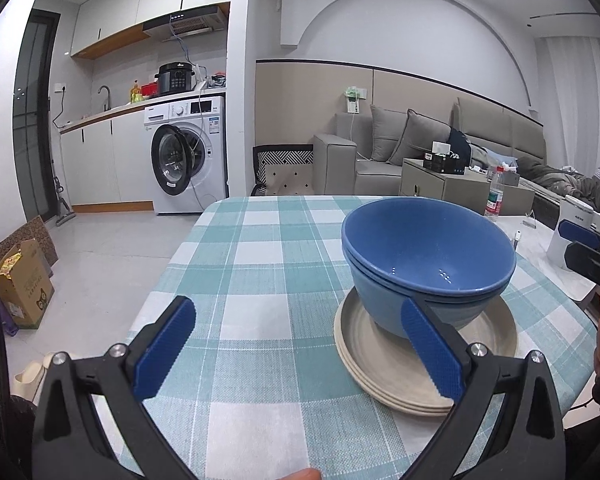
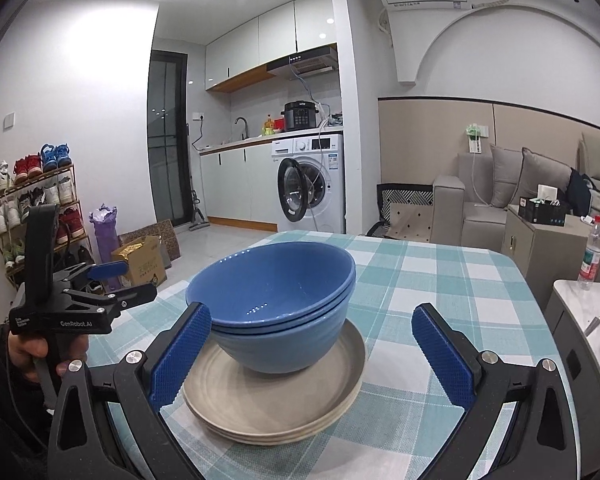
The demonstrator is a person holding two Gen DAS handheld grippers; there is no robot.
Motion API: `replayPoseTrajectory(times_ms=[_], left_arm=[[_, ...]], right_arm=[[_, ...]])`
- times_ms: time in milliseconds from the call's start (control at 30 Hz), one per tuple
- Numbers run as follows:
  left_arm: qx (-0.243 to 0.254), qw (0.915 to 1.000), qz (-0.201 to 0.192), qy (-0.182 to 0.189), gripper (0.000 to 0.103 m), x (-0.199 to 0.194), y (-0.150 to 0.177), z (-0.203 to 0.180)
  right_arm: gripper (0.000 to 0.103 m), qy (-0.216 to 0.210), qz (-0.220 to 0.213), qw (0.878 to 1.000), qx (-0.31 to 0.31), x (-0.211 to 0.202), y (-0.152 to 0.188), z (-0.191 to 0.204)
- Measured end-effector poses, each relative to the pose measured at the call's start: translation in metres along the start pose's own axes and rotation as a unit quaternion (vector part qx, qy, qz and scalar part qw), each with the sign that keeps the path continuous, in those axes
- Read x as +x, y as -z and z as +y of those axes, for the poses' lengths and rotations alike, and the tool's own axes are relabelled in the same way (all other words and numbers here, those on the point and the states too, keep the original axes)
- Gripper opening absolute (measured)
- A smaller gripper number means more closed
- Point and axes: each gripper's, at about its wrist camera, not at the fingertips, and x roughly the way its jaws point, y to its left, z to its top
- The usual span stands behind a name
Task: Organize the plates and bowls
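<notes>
The sorting looks nearly finished, or is at a pause between steps: the blue bowls (image 2: 276, 304) sit nested one inside another, at least two by their rims, and nothing lies in the top one. The nest stands on a stack of beige plates (image 2: 276, 404), about three by their edges, set toward the near right part of the checked tablecloth (image 1: 252, 264), well in from its far edge.

The left gripper (image 1: 300, 352) is spread wide and empty, off to the stack's left, its right finger crossing in front of the lower bowl in the left wrist view; contact cannot be told. The right gripper (image 2: 312, 356) is also spread and empty, facing the stack with the bowls between its fingers in its own view.

No other dishes show on the table. If the bowls must come off the plates, the next move calls for a firm pinch on the nested rims and a level lift.
</notes>
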Motion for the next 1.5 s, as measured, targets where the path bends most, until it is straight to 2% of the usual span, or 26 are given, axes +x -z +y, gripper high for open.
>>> replayPoseTrajectory(times_ms=[600,1500], left_arm=[[0.006,0.9999,-0.016,0.002,0.103,-0.009,0.012,-0.007],[0.012,0.9997,-0.019,0.005,0.103,-0.011,0.014,-0.011]], right_arm=[[0.102,-0.003,-0.014,1.0,0.014,-0.023,0.03,0.0],[0.102,-0.01,-0.018,1.0,0.003,-0.017,0.031,0.007]])
